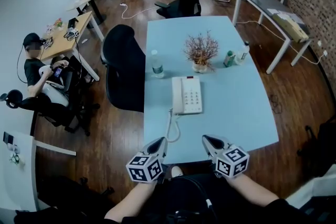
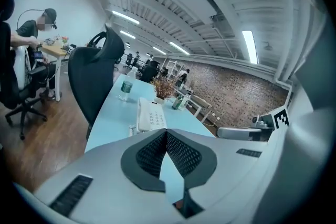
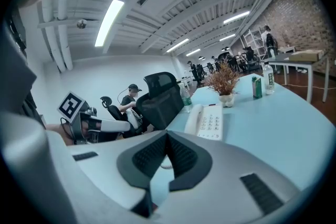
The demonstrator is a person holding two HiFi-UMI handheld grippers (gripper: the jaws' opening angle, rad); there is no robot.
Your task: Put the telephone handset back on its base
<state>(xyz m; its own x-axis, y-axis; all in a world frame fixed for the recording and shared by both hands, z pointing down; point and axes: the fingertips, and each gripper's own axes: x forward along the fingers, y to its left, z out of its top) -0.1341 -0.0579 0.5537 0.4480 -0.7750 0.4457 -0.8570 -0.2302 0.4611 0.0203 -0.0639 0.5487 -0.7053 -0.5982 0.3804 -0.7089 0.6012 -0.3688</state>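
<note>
A white telephone [image 1: 190, 95] lies in the middle of the light blue table [image 1: 247, 107]. Its handset [image 1: 177, 95] rests along the left side of the base, and a coiled cord [image 1: 170, 127] runs toward the near edge. My left gripper [image 1: 161, 142] hovers at the table's near edge, shut with nothing in it. My right gripper [image 1: 208, 140] is beside it, also shut and empty. In the left gripper view the closed tips [image 2: 166, 132] point toward the telephone [image 2: 149, 114]. The right gripper view shows the same telephone [image 3: 210, 120] past its closed tips [image 3: 167, 135].
Behind the telephone stand a potted dry plant [image 1: 200, 53], a water bottle [image 1: 156, 64], a green carton [image 1: 229, 59] and a clear bottle [image 1: 244, 52]. A black office chair [image 1: 125, 65] is against the table's left side. A person [image 1: 39, 72] sits at a desk far left.
</note>
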